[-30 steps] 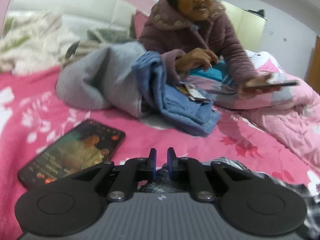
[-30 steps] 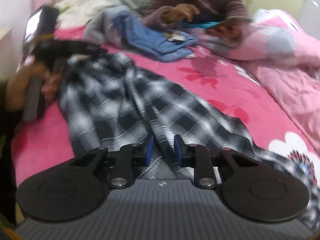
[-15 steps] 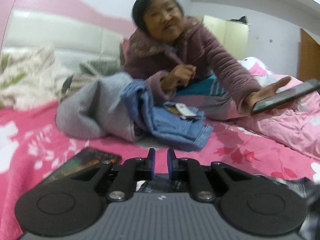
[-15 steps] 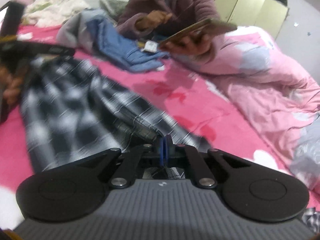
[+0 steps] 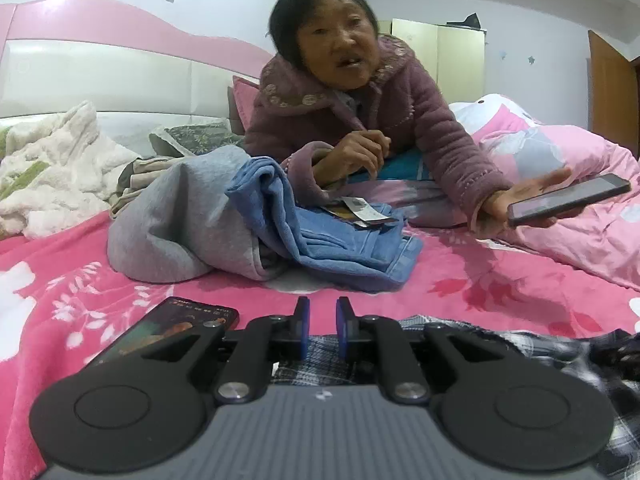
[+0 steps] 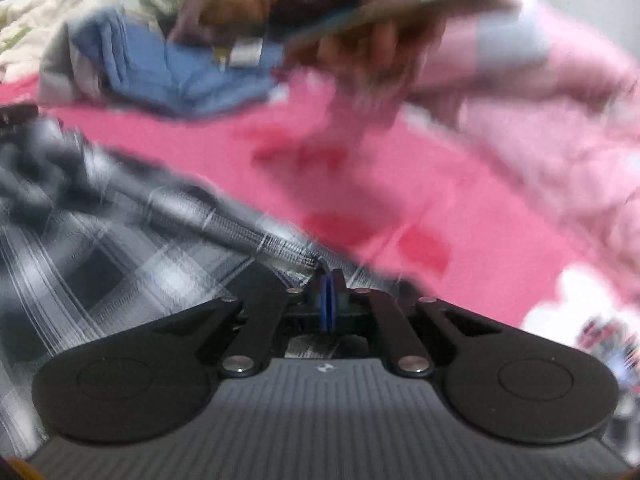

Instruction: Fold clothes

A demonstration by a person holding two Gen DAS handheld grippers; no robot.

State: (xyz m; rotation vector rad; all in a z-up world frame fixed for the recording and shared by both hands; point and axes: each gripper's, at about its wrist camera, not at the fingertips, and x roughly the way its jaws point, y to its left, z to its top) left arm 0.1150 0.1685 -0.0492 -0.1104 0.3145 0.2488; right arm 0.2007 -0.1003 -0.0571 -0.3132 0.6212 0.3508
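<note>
A black-and-white plaid garment (image 6: 100, 248) lies spread on the pink bed sheet (image 6: 400, 184). In the blurred right wrist view, my right gripper (image 6: 328, 280) has its blue pads pressed together on the garment's hem, and the edge runs taut off to the left. My left gripper (image 5: 322, 312) stands almost shut, with a fold of the plaid garment (image 5: 320, 350) pinched low between its pads. More plaid cloth (image 5: 520, 344) trails off to the right behind it.
A grey garment (image 5: 180, 216) and folded blue jeans (image 5: 340, 248) are piled ahead. Behind them a person (image 5: 400, 128) leans on the bed and holds out a phone (image 5: 568, 200). Another phone (image 5: 168, 328) lies by my left gripper. A pink quilt (image 5: 580, 160) fills the right.
My right gripper's jaws closed on the plaid hem and it has swept sideways and down with the cloth. The left view tilted upward; the person's phone hand reached out to the right.
</note>
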